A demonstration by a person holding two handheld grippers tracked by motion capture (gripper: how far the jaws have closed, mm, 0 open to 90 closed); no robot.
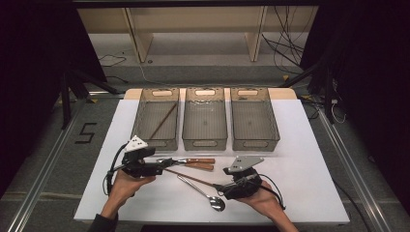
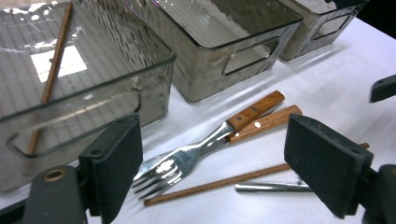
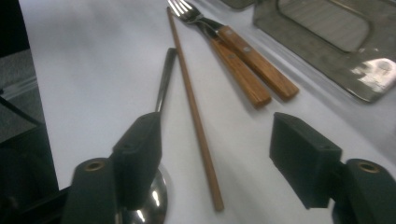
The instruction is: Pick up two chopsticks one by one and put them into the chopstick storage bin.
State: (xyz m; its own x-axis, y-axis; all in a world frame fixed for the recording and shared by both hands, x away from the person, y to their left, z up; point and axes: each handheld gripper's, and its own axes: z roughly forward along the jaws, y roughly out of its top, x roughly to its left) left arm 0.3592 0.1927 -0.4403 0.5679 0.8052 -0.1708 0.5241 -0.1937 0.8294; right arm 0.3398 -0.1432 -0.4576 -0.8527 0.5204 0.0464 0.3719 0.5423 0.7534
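Observation:
My left gripper (image 1: 160,166) lies low on the white table (image 1: 300,164) and points right, jaws wide open. In the left gripper view (image 2: 212,163) the tines of a wooden-handled fork (image 2: 187,158) lie between the jaws, untouched. A second wooden-handled piece (image 2: 264,123) rests beside it. My right gripper (image 1: 218,186) points left, open. In the right gripper view (image 3: 217,158) the near end of a brown chopstick (image 3: 194,112) lies between its jaws without contact. A metal spoon (image 1: 203,192) lies alongside, its bowl under one jaw. Nothing is held.
Three clear grey bins stand in a row at the back: left bin (image 1: 157,143), middle bin (image 1: 205,142), right bin (image 1: 255,142). Another chopstick (image 1: 163,121) lies slanted inside the left bin. The table's front edge runs just under both hands.

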